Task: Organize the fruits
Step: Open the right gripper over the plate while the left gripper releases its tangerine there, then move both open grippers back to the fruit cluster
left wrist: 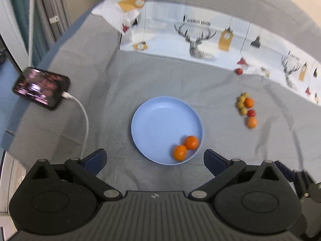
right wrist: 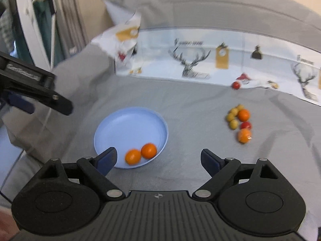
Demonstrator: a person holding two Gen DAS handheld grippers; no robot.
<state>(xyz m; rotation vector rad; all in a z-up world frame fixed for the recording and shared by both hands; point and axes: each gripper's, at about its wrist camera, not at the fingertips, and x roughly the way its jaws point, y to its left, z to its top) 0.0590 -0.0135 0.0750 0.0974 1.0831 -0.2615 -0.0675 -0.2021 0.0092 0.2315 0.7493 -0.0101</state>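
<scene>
A light blue plate (left wrist: 152, 118) (right wrist: 120, 124) lies on the grey cloth with two oranges (left wrist: 185, 147) (right wrist: 140, 153) side by side at its near right rim. To the right sits a fruit cluster (left wrist: 246, 108) (right wrist: 239, 121): several yellow-green fruits, two oranges, one small red fruit. A lone red fruit (left wrist: 239, 71) (right wrist: 236, 85) rests farther back. My left gripper (left wrist: 154, 156) hangs open above the plate's near edge, nothing between its fingers. My right gripper (right wrist: 158, 159) is open too, empty, over the plate's near right side. The left gripper's body (right wrist: 34, 86) shows at the left of the right wrist view.
A phone (left wrist: 41, 88) on a stand with a white cable (left wrist: 84, 120) sits at the left. A printed deer-pattern sheet (left wrist: 200, 40) (right wrist: 200, 60) lies along the back, with crumpled white paper (left wrist: 128, 6) at its left end. Grey cloth (left wrist: 100, 80) covers the surface.
</scene>
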